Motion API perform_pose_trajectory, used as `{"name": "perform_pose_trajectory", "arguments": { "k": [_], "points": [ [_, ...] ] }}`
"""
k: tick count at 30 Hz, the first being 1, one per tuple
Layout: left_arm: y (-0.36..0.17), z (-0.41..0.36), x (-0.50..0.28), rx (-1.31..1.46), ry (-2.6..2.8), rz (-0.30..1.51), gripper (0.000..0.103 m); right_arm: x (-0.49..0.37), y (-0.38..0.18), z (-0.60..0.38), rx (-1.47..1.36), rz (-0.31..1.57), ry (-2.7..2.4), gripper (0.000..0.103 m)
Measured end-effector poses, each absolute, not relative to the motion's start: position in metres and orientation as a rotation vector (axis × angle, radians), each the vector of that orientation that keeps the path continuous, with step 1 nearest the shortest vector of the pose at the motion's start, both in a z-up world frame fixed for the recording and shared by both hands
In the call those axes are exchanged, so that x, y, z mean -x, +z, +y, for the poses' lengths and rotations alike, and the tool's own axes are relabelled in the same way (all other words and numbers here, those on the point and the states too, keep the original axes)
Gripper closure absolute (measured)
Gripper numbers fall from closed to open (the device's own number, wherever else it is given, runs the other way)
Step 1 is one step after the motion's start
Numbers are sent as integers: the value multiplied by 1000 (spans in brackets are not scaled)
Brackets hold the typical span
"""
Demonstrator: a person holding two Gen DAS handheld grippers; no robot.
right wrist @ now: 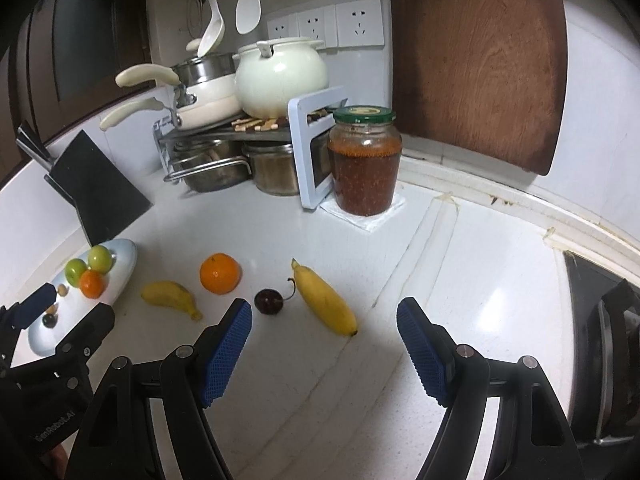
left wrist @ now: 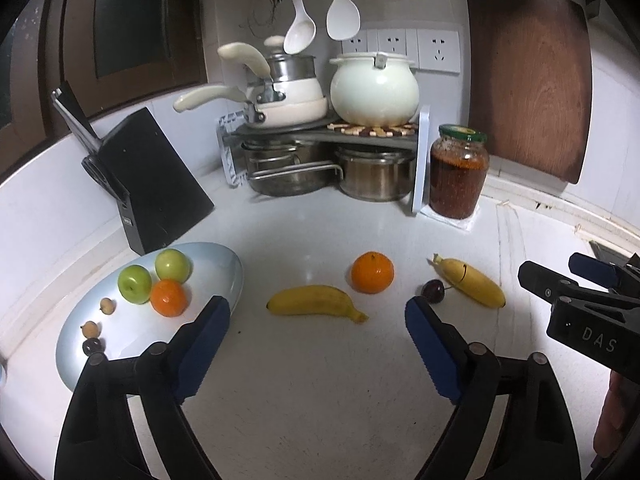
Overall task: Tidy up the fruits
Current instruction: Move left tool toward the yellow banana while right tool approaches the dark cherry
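On the white counter lie a banana (left wrist: 316, 303), an orange (left wrist: 372, 272), a dark cherry (left wrist: 433, 291) and a second banana (left wrist: 472, 282). A pale blue oval plate (left wrist: 224, 268) at the left holds two green apples (left wrist: 135, 283), an orange (left wrist: 169, 298) and several small fruits. My left gripper (left wrist: 318, 312) stands open just short of the first banana, nothing between its fingers. In the right wrist view my right gripper (right wrist: 324, 316) is open near the second banana (right wrist: 326, 300) and the cherry (right wrist: 269, 301), touching neither.
A black knife block (left wrist: 156, 184) stands behind the plate. At the back a rack (left wrist: 320, 132) carries stacked pots, with a jar of red sauce (left wrist: 458, 172) beside it and a wooden board (left wrist: 532, 76) on the wall. A stove edge (right wrist: 600, 320) lies at the right.
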State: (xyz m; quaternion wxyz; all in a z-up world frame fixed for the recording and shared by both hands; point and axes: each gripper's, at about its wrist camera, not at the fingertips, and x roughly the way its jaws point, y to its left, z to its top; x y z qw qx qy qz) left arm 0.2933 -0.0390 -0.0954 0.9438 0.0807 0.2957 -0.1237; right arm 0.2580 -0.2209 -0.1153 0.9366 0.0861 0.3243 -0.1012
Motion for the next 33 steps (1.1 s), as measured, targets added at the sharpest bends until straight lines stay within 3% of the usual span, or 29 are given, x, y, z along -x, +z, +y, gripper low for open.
{"name": "perform_pose_trajectory", "arguments": {
  "k": [14,33],
  "points": [
    [-108,-61,-303,-213,-360,606,25,-278,-131,-234,-171,714,-188,28],
    [-112,-62,-316,-208,-370,590,32,-291,-134,-233,-178,711,-161,28]
  ]
}}
